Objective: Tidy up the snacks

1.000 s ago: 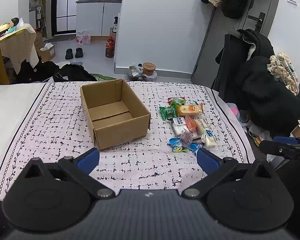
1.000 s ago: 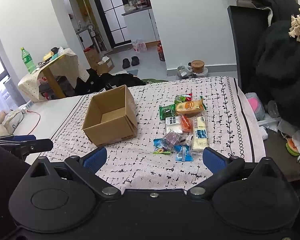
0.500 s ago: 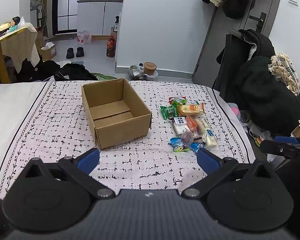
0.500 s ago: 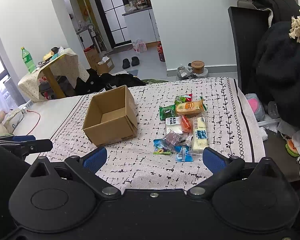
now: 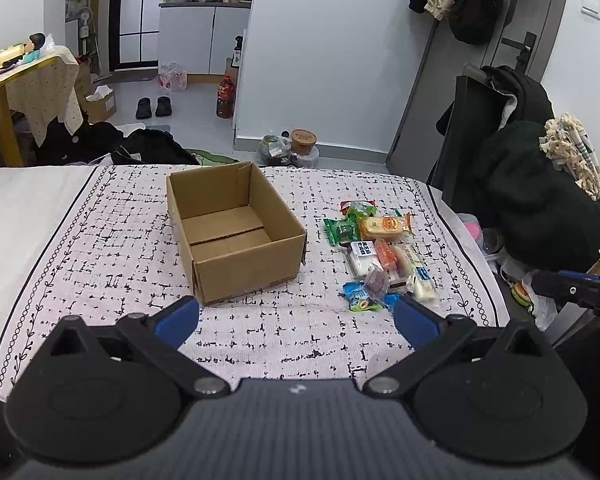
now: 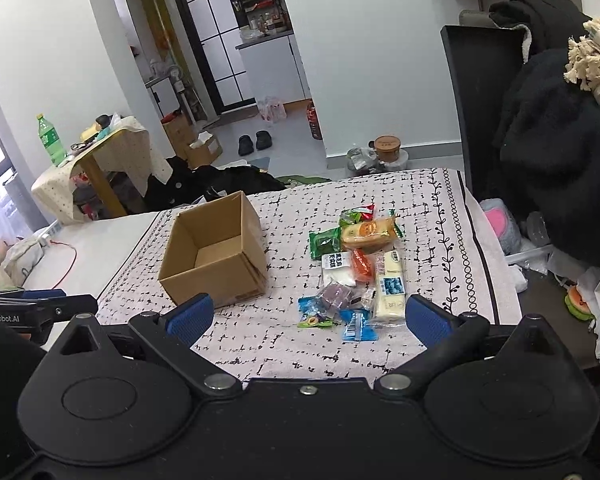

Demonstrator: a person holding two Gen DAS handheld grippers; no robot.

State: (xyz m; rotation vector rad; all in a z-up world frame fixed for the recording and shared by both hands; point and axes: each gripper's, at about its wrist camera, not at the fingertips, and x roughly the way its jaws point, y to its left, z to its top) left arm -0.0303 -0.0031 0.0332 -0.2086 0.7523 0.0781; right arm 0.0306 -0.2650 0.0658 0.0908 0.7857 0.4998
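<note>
— Jaws first: how do they stand?
— Both spread wide with nothing between them. The left gripper (image 5: 296, 318) and the right gripper (image 6: 306, 314) hang above the near edge of the cloth (image 5: 100, 248), their blue pads well apart.
— And the snacks?
— A loose pile of snacks (image 6: 356, 268) lies on the white, black-flecked cloth, to the right of the cardboard box (image 6: 216, 256) and apart from it. At the far end, a red-and-green packet, then a green packet (image 6: 325, 242) just beside an orange-labelled bun (image 6: 368, 232). In the middle, a white packet (image 6: 337, 266), an orange one (image 6: 362, 266) and a long pale bar with a blue picture (image 6: 390, 286). Nearest, a purple sweet (image 6: 334, 294) and small blue wrappers (image 6: 356, 324), overlapping.
— The box?
— Brown, open at the top, with nothing inside but its bottom flaps, turned slightly askew.
— Is it a tabletop?
— I cannot tell what lies under the cloth.
</note>
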